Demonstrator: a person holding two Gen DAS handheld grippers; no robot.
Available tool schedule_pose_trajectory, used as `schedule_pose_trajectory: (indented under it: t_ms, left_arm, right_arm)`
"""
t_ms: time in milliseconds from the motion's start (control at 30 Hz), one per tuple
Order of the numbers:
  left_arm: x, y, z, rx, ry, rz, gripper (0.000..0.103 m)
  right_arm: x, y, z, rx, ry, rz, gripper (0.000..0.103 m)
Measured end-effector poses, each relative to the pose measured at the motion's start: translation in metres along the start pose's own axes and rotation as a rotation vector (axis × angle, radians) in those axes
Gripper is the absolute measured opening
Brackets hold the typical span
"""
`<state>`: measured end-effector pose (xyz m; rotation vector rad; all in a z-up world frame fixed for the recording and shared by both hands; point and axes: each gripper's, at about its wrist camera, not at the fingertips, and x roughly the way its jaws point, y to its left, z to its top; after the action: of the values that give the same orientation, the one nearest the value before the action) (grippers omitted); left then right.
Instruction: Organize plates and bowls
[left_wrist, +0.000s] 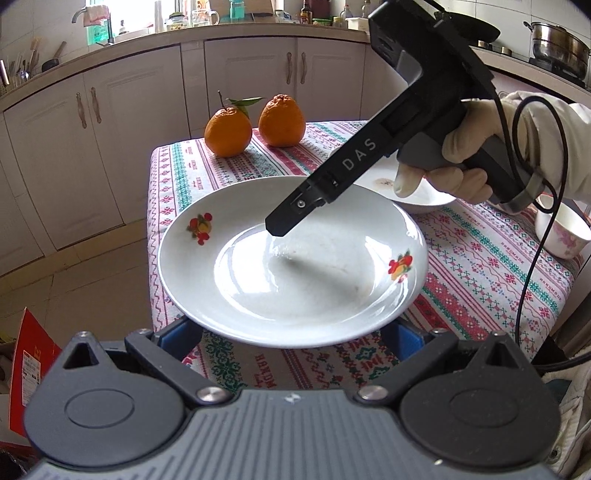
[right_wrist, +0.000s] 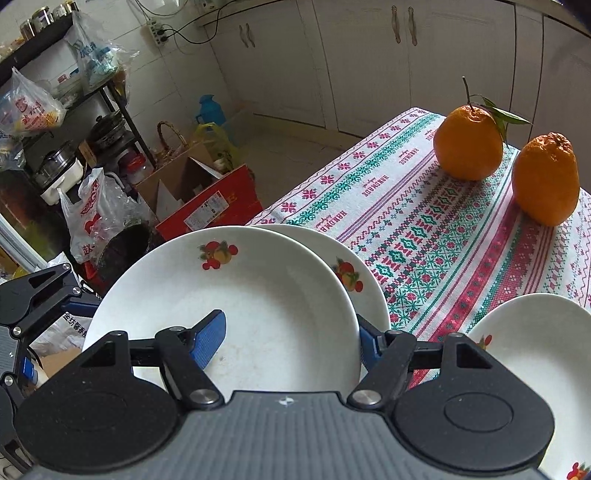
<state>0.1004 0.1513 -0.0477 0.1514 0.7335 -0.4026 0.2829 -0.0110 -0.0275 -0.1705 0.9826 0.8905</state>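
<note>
two white plates with small fruit prints sit at the near-left corner of a patterned tablecloth (right_wrist: 436, 236) covering a small kitchen table.

in the right wrist view, the upper plate (right_wrist: 236, 302) is tilted and overlaps the lower plate (right_wrist: 354, 266), which shows only as a crescent behind it. the right gripper (right_wrist: 291, 339) is clamped on the upper plate's near rim: its left blue finger (right_wrist: 208, 341) lies flat on the inside of the plate, and the other finger is under the rim on the outside.

in the left wrist view, one plate (left_wrist: 291, 258) hangs over the cloth's near edge, just ahead of the left gripper (left_wrist: 291, 332). its blue fingers stand wide apart, one beside each end of the plate's near rim, mostly hidden under it; whether they touch the plate cannot be told. the right gripper (left_wrist: 277, 229) reaches into this plate from above, held by a gloved hand (left_wrist: 443, 162).

beyond the plates, two oranges (right_wrist: 506, 166) stand at the cloth's far edge. a third white dish (right_wrist: 546, 362) lies to the right of the plates, and a small cup (left_wrist: 561, 229) farther right.
</note>
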Motion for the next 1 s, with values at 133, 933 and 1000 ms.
schedule_pose_trajectory:
  t_ms: [133,933,1000]
  left_arm:
    - [0.003,0.003,0.0,-0.005,0.002,-0.008,0.102]
    - [0.012,0.013,0.001,0.014,0.006,-0.003,0.102]
    - [0.012,0.013,0.001,0.013,0.006,-0.003,0.102]
  right_arm:
    - [0.003,-0.002,0.001,0.005,0.003,-0.005,0.078]
    - [-0.012,-0.005,-0.012,0.037,-0.006,-0.017,0.078]
    - [-0.015,-0.004,-0.013,0.04,-0.008,-0.019,0.078]
